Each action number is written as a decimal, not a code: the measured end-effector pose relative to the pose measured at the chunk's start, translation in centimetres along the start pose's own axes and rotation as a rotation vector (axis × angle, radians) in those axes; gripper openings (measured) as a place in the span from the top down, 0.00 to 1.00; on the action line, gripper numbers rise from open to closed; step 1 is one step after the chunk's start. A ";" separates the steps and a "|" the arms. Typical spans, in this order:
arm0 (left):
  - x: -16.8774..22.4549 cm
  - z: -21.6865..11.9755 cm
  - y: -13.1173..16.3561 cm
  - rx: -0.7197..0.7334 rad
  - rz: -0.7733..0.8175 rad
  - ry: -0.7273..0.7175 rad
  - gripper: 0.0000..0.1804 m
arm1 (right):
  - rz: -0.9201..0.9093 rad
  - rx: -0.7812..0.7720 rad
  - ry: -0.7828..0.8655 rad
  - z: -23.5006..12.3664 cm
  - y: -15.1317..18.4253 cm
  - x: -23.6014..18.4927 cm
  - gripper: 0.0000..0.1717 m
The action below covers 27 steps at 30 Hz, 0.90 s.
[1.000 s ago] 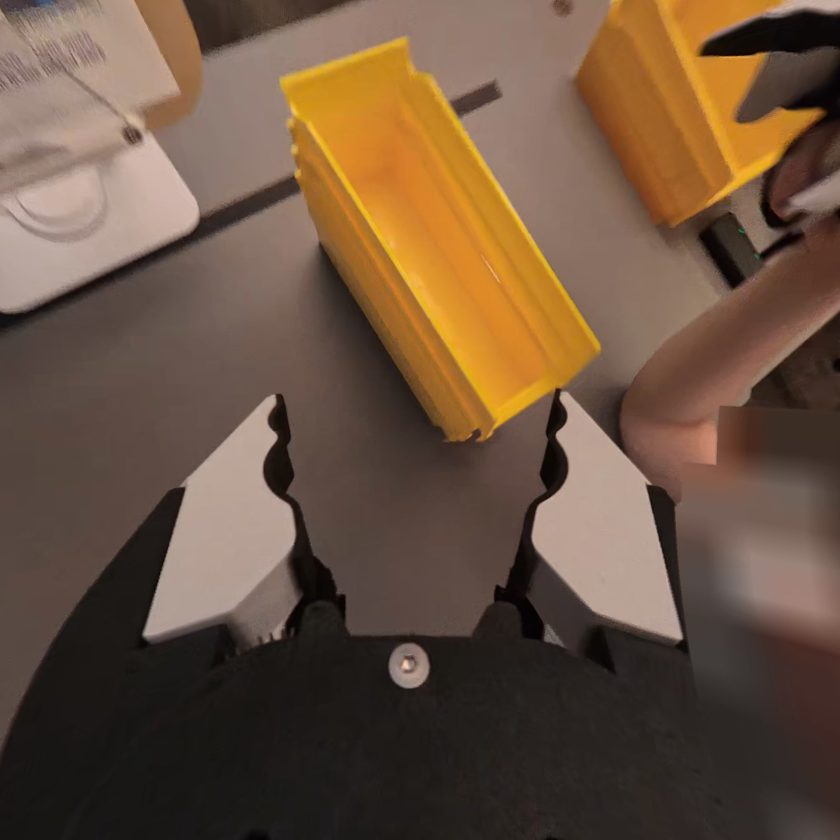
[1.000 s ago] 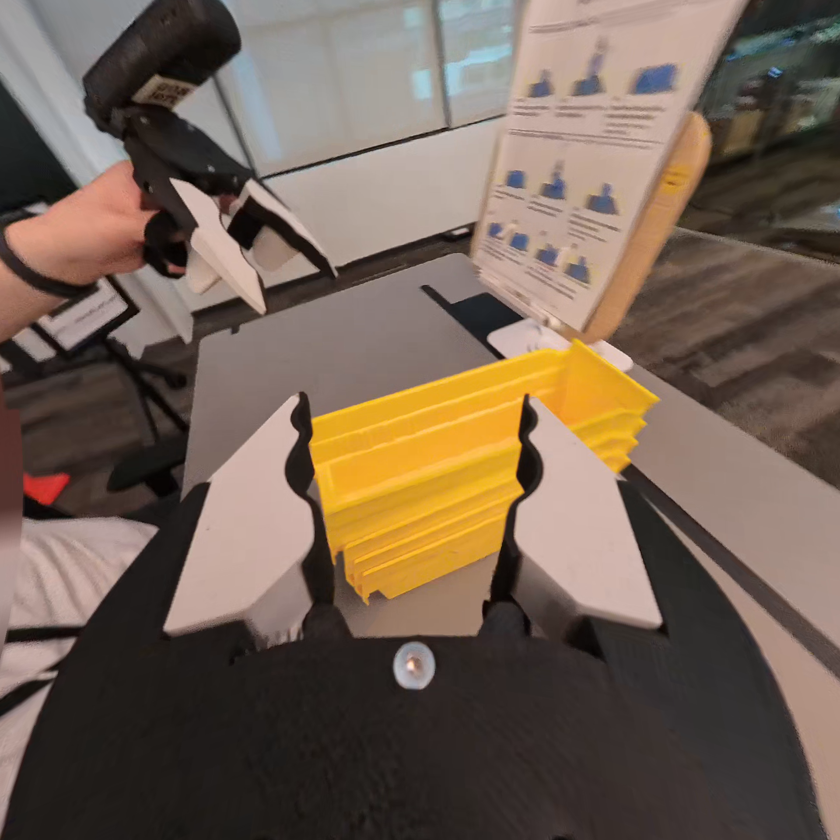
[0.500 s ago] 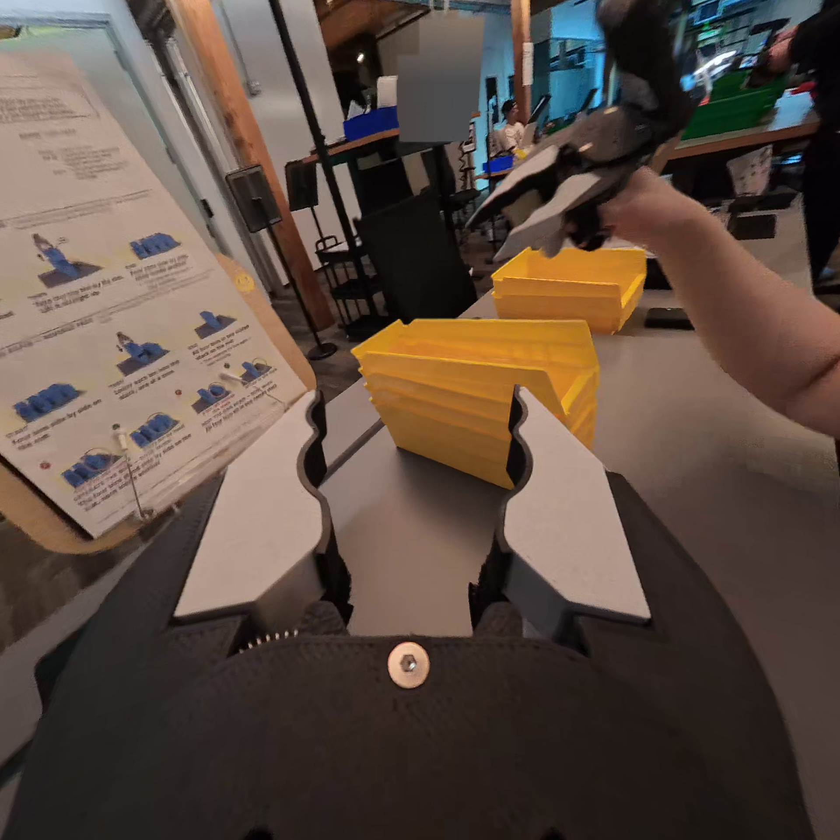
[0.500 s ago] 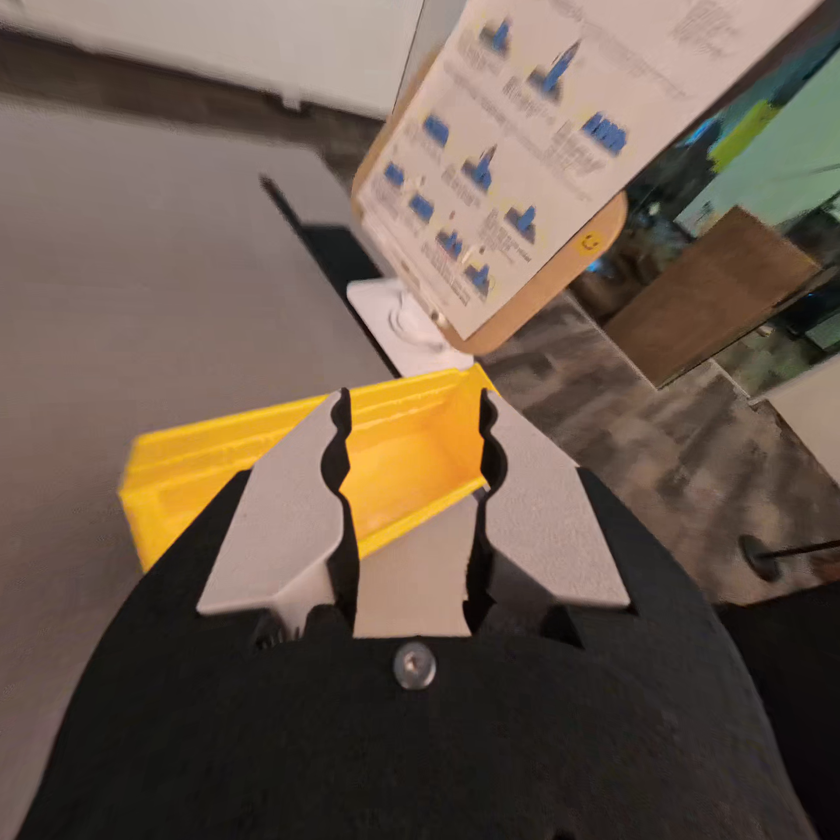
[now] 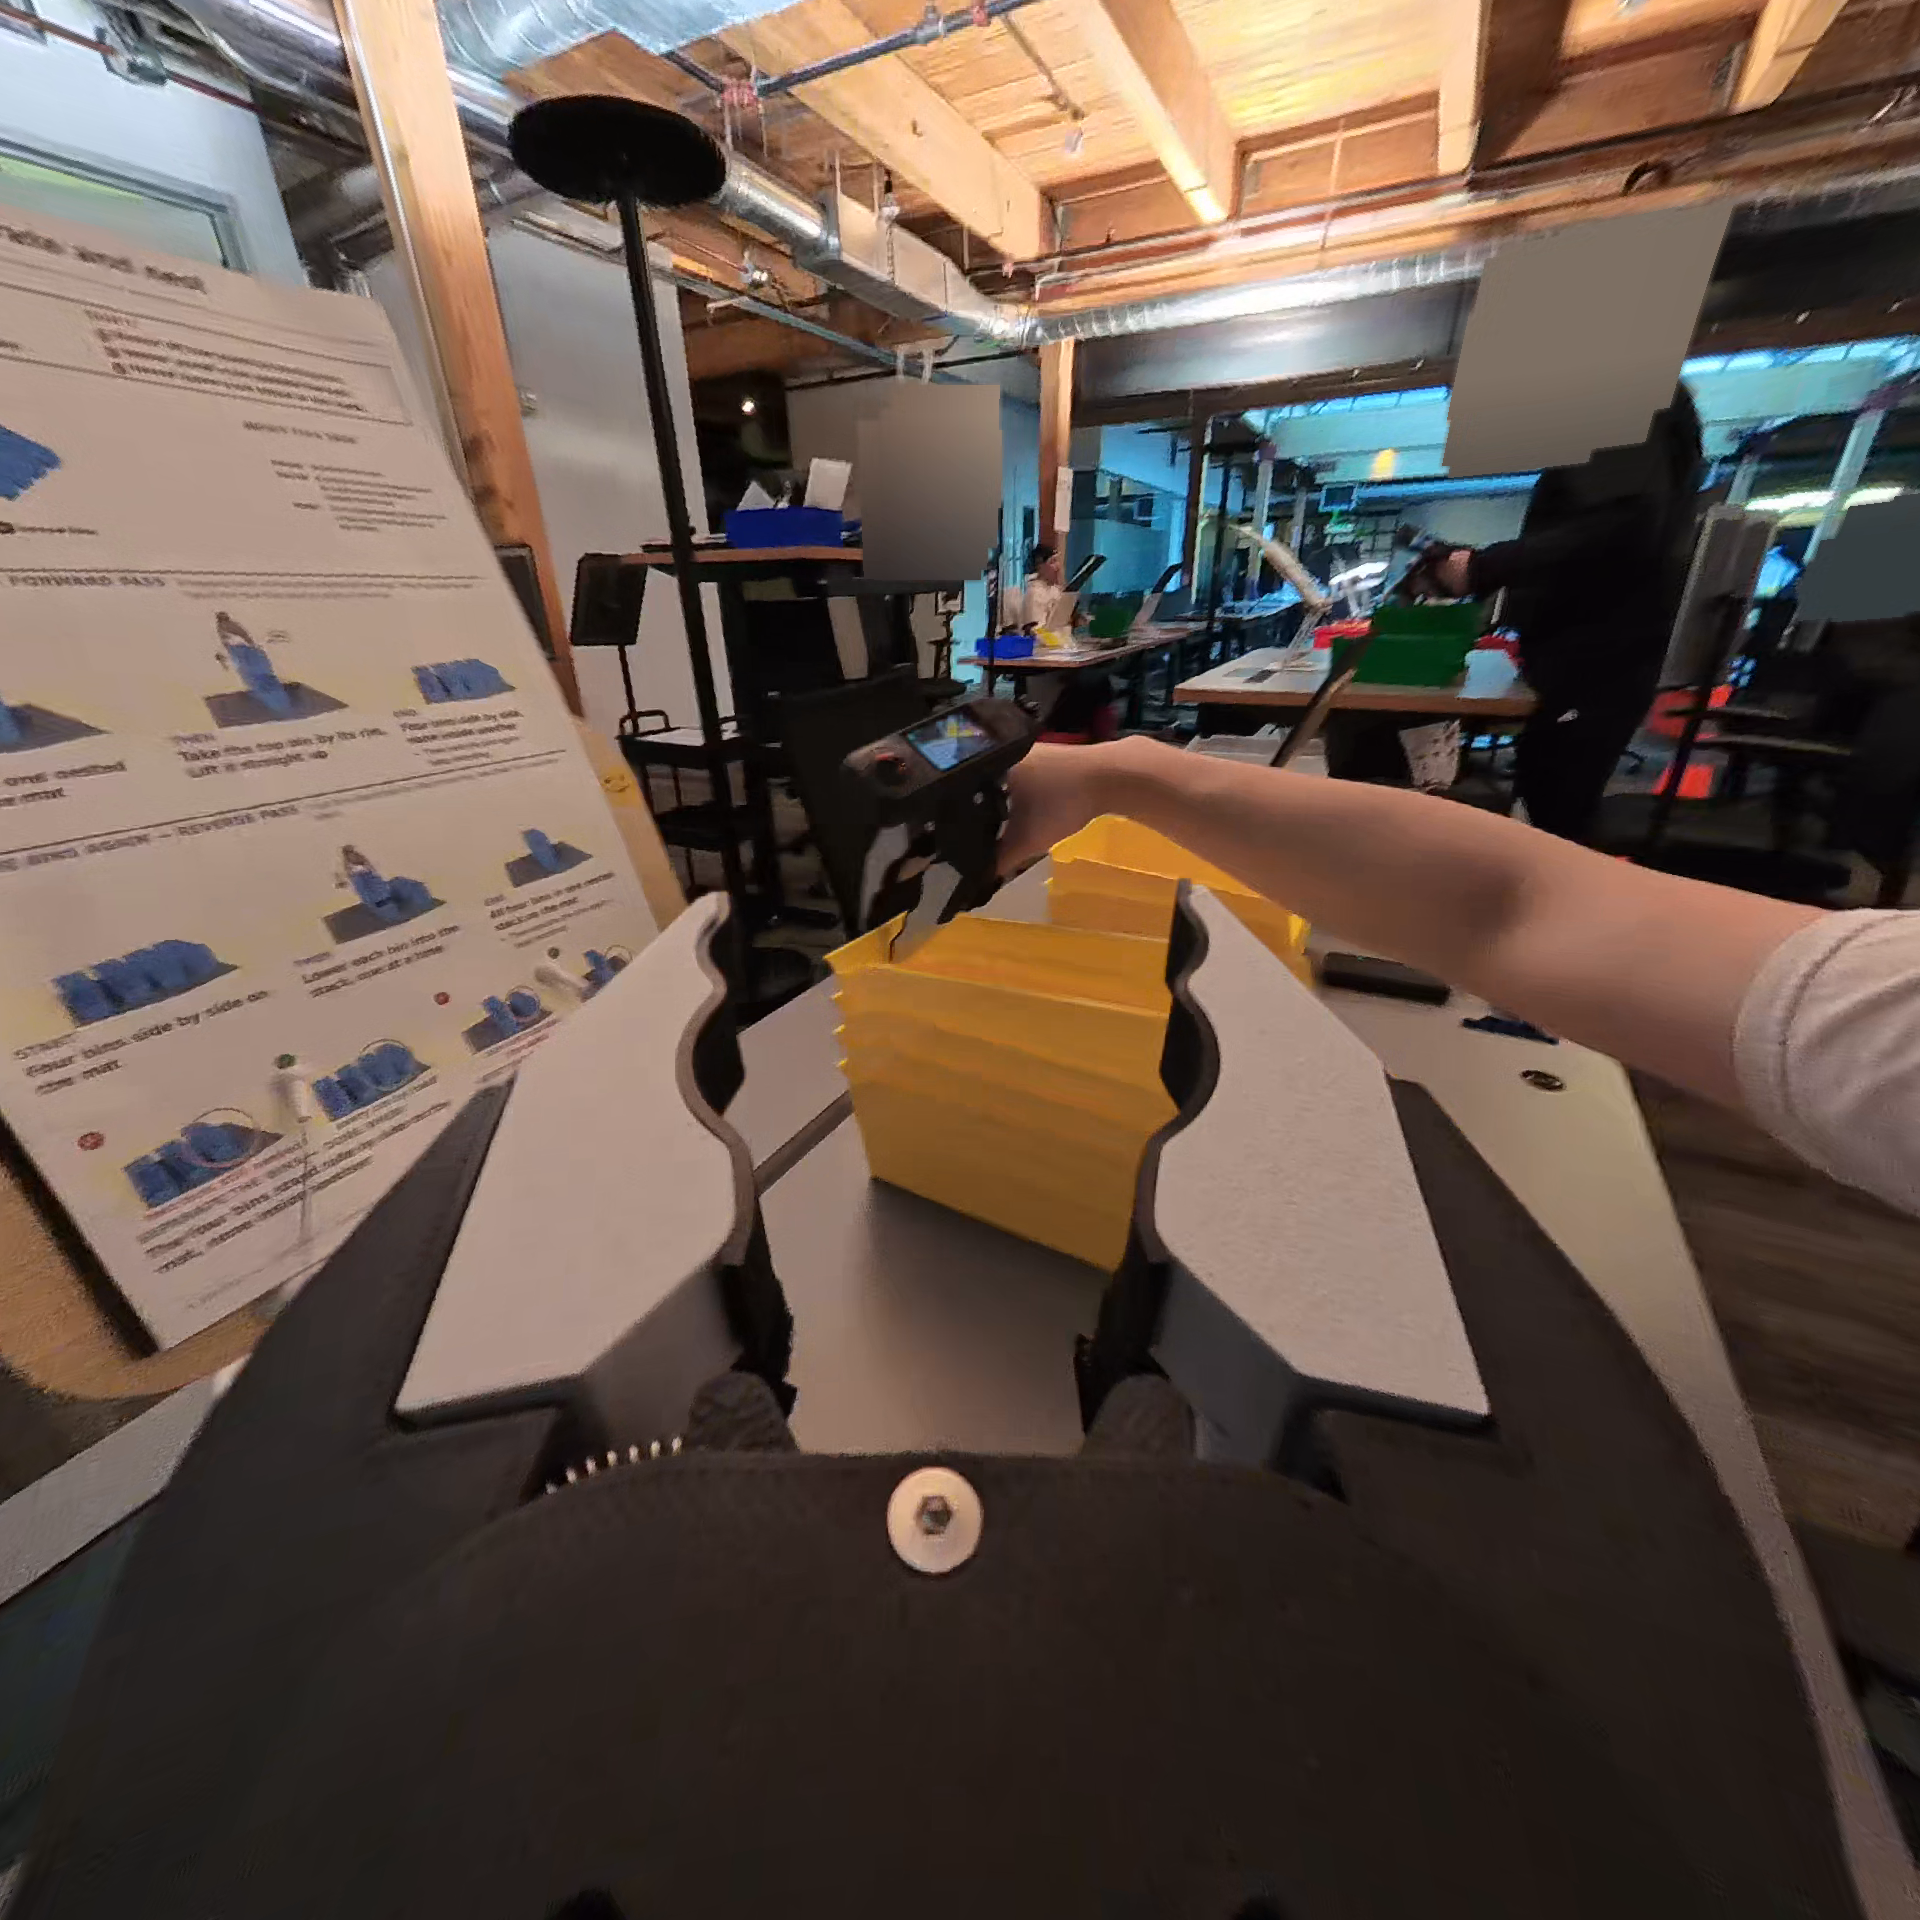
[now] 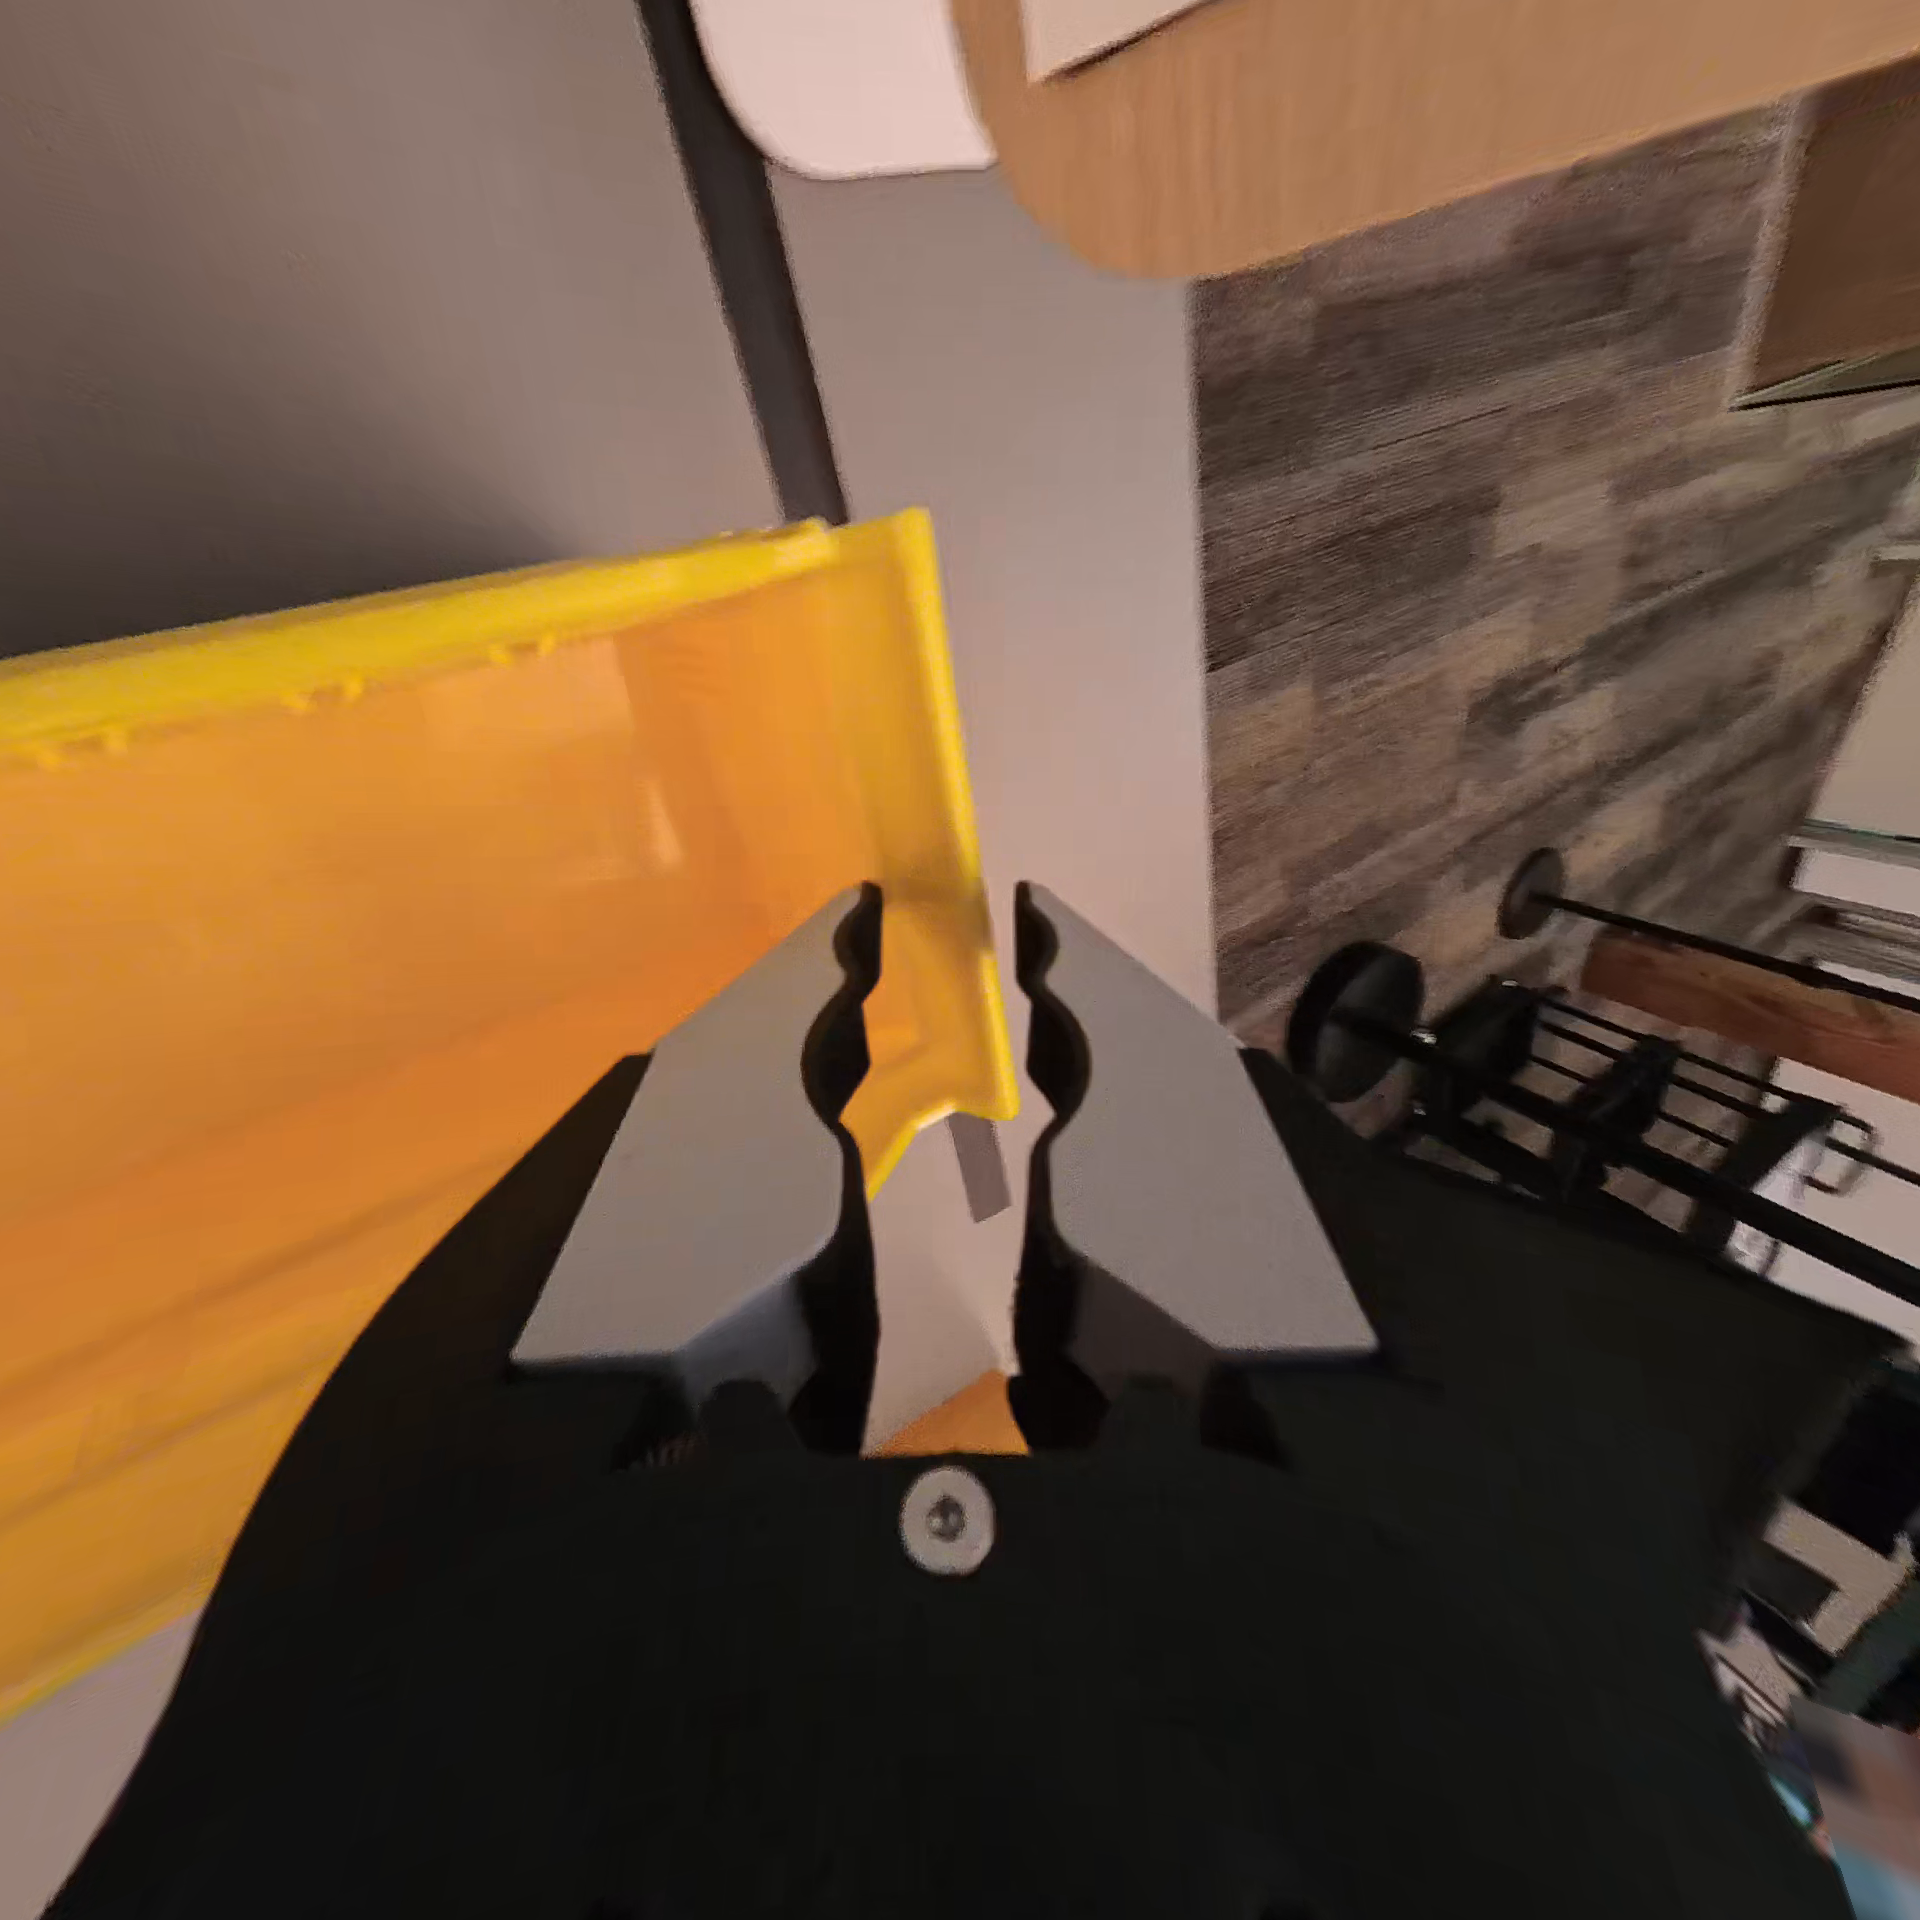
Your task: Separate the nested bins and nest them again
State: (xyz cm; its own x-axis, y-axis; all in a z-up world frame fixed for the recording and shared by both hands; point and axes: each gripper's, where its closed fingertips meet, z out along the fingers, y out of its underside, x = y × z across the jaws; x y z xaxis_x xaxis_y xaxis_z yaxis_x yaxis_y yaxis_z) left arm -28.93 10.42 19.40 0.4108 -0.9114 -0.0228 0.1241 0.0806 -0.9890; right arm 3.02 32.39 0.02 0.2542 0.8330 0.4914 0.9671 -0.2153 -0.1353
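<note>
Right gripper straddles the yellow bin's wall; left gripper spread.

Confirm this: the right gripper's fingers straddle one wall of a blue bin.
One thing is wrong: the bin is yellow, not blue, as the right wrist view shows. The right gripper does have one finger on each side of the bin's wall.

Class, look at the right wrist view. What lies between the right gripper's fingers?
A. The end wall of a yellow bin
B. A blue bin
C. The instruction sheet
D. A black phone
A: the yellow bin's end wall runs between the right gripper's fingers.
</note>
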 end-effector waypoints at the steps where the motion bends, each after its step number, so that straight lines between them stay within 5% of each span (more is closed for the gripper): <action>1: -0.8 -0.2 0.2 -0.016 0.007 -0.021 0.55 | 0.002 0.001 -0.034 0.1 0.0 -0.3 0.88; 13: -2.5 -1.3 0.1 -0.011 -0.088 -0.009 0.56 | 0.049 -0.040 -0.110 -1.0 -0.2 0.0 0.91; 15: -2.1 -1.2 0.1 -0.012 -0.098 0.008 0.56 | 0.091 -0.081 -0.080 -0.5 0.8 0.2 0.75; 19: -1.8 -1.6 -0.3 -0.005 -0.099 0.012 0.54 | 0.228 -0.030 0.001 -2.8 1.3 0.4 0.66; 22: -1.9 -2.6 -1.4 0.037 -0.103 0.002 0.54 | 0.509 0.100 0.077 -6.8 0.6 0.3 0.53; 27: -1.8 -5.3 -3.9 0.139 -0.122 -0.016 0.55 | 0.870 0.310 -0.023 -11.3 -1.5 -5.1 0.38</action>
State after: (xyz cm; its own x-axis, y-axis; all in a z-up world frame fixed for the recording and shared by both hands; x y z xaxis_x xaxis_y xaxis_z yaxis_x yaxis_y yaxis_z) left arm -34.94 9.64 22.52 0.3989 -0.9116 0.0992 0.2972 0.0262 -0.9545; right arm 0.39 22.67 7.42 0.8870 0.4524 0.0924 0.3899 -0.6268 -0.6746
